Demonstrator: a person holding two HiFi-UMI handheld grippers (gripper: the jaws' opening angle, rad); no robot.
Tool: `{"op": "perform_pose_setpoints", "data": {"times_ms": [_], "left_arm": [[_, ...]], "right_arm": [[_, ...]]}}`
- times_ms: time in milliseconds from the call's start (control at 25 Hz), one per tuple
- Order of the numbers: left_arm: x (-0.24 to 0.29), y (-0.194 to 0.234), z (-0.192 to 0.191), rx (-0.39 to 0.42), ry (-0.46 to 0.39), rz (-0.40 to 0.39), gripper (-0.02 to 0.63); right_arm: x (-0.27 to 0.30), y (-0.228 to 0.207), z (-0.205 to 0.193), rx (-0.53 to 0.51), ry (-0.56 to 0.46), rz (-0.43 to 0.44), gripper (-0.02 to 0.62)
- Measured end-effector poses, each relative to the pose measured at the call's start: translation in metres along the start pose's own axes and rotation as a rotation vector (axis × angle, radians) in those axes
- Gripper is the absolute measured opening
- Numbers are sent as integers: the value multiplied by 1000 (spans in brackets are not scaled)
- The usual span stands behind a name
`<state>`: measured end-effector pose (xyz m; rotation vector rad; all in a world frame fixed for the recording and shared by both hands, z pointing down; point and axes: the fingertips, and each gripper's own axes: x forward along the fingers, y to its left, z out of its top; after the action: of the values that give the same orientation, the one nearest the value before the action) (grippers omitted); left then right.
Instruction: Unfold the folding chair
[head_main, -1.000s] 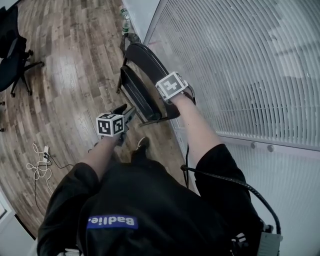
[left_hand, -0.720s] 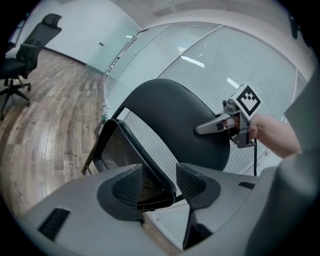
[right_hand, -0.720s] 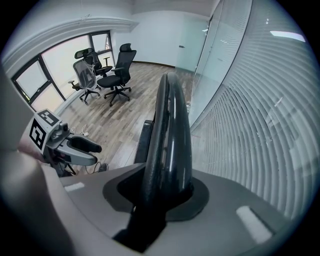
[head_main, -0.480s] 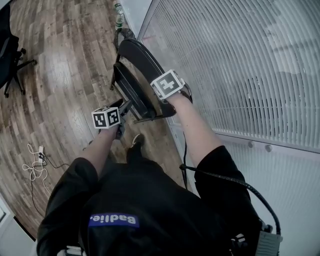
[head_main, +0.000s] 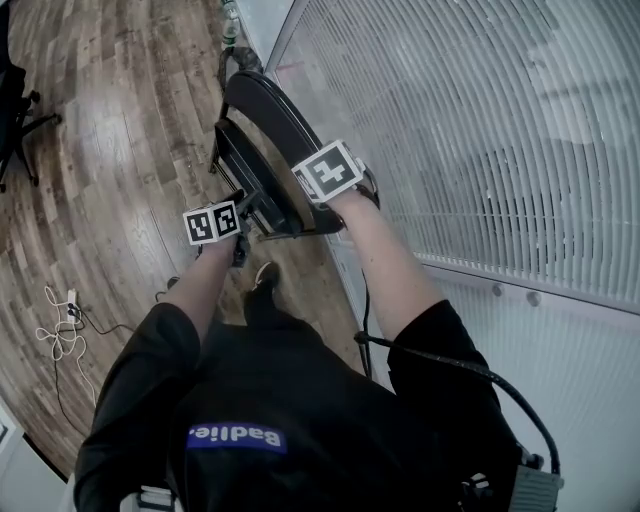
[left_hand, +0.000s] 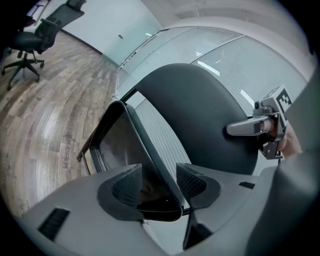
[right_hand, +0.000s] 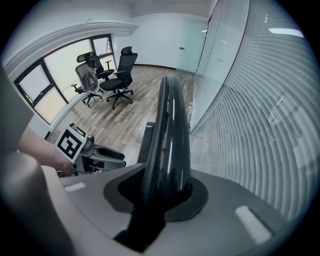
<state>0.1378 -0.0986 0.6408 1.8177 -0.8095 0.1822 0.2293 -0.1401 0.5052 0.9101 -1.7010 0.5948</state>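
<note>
The black folding chair stands folded against the blinds, its backrest (head_main: 268, 108) over its seat (head_main: 240, 165). My right gripper (head_main: 343, 203) comes down on the backrest's top edge. In the right gripper view the backrest (right_hand: 171, 125) fills the gap of this gripper (right_hand: 165, 192); its jaws have just been closing and are shut on it. My left gripper (head_main: 248, 206) is at the seat's near edge. In the left gripper view that thin seat edge (left_hand: 142, 142) runs between the pads (left_hand: 126, 184) of the open left gripper (left_hand: 159, 189), with a gap beside it.
A wall of white blinds (head_main: 480, 130) runs close behind the chair on the right. Wooden floor (head_main: 120, 150) lies to the left, with office chairs (right_hand: 120, 70) farther off. Loose cables (head_main: 60, 320) lie near my feet, and a bottle (head_main: 230, 10) stands by the wall.
My left gripper has sunk and come in onto the seat's near edge. The right gripper has stayed on the backrest's top.
</note>
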Motion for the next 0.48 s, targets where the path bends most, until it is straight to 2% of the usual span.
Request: {"op": "perform_pose_setpoints", "data": {"times_ms": [480], "left_arm": [[39, 24, -2, -45, 11, 43, 198]], "right_arm": [[2, 7, -2, -11, -22, 23, 83]]}}
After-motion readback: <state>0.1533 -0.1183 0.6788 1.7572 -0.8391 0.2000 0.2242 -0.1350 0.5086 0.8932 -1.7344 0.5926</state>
